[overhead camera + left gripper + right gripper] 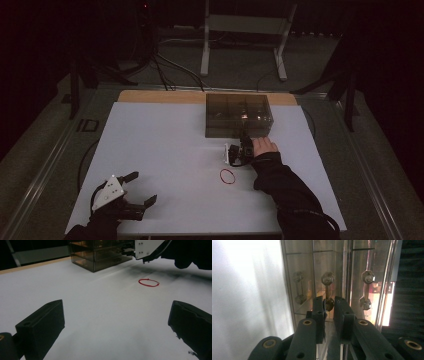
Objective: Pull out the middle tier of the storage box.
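We work on a white table (165,150), and the largest thing on it is the smoked clear drawer cabinet (239,115), standing at the far edge, right of middle. In the right gripper view we count three drawer fronts side by side, each with a faceted knob handle; the middle handle (327,291) sits between the jaws of our right gripper (329,303). The jaws are nearly together around the lower knob, though we cannot tell whether they press on it or merely flank it. What the drawers hold we cannot make out through the tinted walls.

The chief risk, as we judge it, is a weak grip: if the jaws only straddle the knob, a pull would slip off it. If they do bite, the light cabinet might slide toward us across the smooth surface instead of the drawer opening, since nothing braces it. A pull off the drawer's line could also jam it.

Our left gripper (134,189) rests at the near left corner, jaws spread wide and empty, well apart from the cabinet.

A red rubber band (227,176) lies flat on the table near our right forearm, apart from everything; a sleeve could drag it.
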Available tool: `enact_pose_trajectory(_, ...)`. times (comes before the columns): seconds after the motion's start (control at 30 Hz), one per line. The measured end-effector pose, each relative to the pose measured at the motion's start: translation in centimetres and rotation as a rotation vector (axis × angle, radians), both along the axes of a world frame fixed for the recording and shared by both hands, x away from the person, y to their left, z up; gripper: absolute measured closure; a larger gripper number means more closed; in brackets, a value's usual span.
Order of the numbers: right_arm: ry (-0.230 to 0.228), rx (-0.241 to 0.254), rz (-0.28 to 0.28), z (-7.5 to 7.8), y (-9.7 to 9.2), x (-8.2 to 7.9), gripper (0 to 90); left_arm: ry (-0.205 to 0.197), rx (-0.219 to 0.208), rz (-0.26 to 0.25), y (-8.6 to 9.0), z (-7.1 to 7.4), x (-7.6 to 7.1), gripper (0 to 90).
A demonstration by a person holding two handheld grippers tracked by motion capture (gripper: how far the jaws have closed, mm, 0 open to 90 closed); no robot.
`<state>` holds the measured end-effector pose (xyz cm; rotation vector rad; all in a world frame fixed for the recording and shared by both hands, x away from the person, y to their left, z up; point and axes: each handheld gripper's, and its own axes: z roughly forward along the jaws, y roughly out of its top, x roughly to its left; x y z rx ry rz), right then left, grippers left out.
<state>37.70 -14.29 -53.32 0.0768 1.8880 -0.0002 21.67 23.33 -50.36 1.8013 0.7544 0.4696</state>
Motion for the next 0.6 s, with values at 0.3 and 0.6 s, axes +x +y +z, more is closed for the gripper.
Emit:
enact_pose_trajectory(0.3,0.007,0.003,0.009,0.10,-0.22,-0.75,80.4,-0.001,0.003,-0.001,-0.01,0.01,-0.02,2.2)
enact_pose_trajectory(0.6,0.008,0.014,0.012,0.11,-0.35,-0.96,80.2,-0.001,0.006,-0.001,-0.05,0.01,-0.02,2.2)
